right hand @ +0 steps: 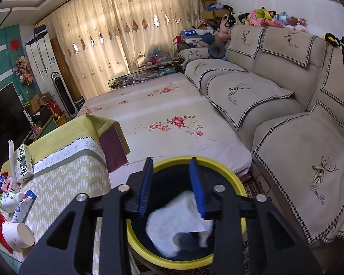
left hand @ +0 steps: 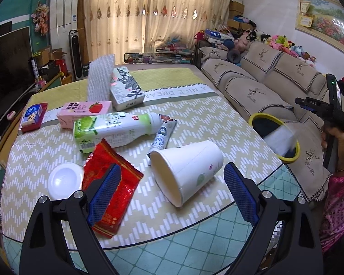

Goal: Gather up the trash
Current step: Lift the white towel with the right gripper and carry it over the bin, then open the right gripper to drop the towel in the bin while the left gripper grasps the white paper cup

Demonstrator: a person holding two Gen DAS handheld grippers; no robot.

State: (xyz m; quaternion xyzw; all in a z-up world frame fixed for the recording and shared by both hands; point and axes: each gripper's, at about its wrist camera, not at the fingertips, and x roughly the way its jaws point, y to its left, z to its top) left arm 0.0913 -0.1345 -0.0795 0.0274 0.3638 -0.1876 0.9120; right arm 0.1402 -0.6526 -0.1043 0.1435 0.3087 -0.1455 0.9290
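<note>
My left gripper (left hand: 172, 190) is open over the table, its fingers on either side of a white paper cup (left hand: 187, 170) lying on its side. A red wrapper (left hand: 112, 190) lies under the left finger. A green-and-white bottle (left hand: 117, 130), a pink strawberry carton (left hand: 84, 112), a small tube (left hand: 161, 135) and a white lid (left hand: 65, 180) lie around. My right gripper (right hand: 172, 183) is open above the yellow-rimmed bin (right hand: 227, 178); a white crumpled tissue (right hand: 178, 222) is in the bin's mouth below the fingers. The bin also shows in the left wrist view (left hand: 259, 115).
A tissue box (left hand: 126, 88), bubble wrap (left hand: 99, 78) and a red-blue pack (left hand: 33, 115) sit at the table's far side. A beige sofa (right hand: 286, 114) stands right of the bin, a flowered mattress (right hand: 172, 114) behind it.
</note>
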